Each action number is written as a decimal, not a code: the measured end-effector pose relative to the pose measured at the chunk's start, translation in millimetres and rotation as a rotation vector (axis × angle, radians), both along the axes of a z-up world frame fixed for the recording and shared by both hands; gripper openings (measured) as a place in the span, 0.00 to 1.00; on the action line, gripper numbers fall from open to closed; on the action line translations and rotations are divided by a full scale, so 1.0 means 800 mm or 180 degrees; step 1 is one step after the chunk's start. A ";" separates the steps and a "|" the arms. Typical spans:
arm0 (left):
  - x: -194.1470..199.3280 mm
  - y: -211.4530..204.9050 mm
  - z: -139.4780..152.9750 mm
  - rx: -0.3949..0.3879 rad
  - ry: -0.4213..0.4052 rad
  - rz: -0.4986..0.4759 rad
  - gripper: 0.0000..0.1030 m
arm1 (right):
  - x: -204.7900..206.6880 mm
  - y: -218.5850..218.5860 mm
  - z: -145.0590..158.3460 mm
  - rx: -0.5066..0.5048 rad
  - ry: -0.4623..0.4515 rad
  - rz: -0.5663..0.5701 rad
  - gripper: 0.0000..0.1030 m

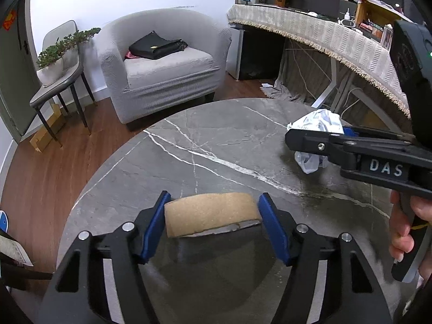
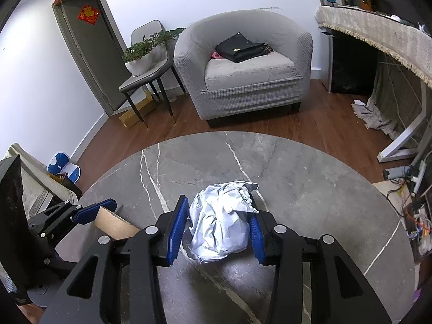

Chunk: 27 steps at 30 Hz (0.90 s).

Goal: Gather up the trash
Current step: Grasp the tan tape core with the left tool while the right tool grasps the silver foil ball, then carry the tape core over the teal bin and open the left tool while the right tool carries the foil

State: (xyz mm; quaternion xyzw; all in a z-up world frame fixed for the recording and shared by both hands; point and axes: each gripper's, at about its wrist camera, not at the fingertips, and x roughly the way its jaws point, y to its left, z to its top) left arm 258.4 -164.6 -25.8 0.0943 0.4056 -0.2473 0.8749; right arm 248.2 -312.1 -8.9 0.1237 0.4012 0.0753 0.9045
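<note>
A brown cardboard tape core [image 1: 210,213] lies on the round grey marble table [image 1: 202,148], at its near edge. My left gripper [image 1: 215,197] is shut on the core, one blue pad against each end. From the right wrist, one of its fingers [image 2: 94,210] shows against the same core [image 2: 113,224]. A crumpled white paper wad [image 2: 218,229] sits between the blue pads of my right gripper [image 2: 218,199], which presses it from both sides. In the left wrist view the wad [image 1: 316,124] and the right gripper [image 1: 318,132] are at the right, with a person's hand [image 1: 405,229] on the handle.
Beyond the table stand a grey armchair [image 2: 243,73] holding a black bag [image 2: 240,47] and a chair [image 2: 145,78] with potted plants. A desk under a fringed cloth [image 1: 310,29] runs along the right. A grey cloth [image 2: 375,116] lies on the wooden floor, and cables [image 2: 410,189] trail at the right.
</note>
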 end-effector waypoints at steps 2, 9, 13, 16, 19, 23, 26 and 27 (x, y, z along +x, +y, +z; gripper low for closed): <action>-0.002 0.000 0.001 -0.0018 0.0006 -0.0012 0.67 | -0.002 0.001 0.000 0.0014 0.0005 -0.0006 0.42; -0.020 0.011 0.007 -0.0089 -0.0052 0.0007 0.67 | -0.013 0.015 0.007 0.0010 -0.0042 0.0051 0.42; -0.036 0.023 0.012 -0.0092 -0.0069 0.0056 0.67 | -0.021 0.028 0.010 0.0012 -0.0046 0.0102 0.42; -0.048 0.037 0.016 -0.0112 -0.0084 0.0116 0.67 | -0.032 0.040 0.014 0.0008 -0.0065 0.0146 0.42; -0.062 0.051 0.022 -0.0113 -0.0101 0.0193 0.67 | -0.042 0.050 0.017 0.0012 -0.0084 0.0192 0.42; -0.084 0.070 0.030 -0.0106 -0.0158 0.0292 0.67 | -0.057 0.068 0.022 0.0009 -0.0097 0.0274 0.42; -0.102 0.088 0.033 -0.0116 -0.0186 0.0408 0.67 | -0.069 0.082 0.024 0.0017 -0.0113 0.0334 0.42; -0.106 0.093 0.034 -0.0120 -0.0187 0.0440 0.67 | -0.073 0.086 0.025 0.0019 -0.0120 0.0354 0.42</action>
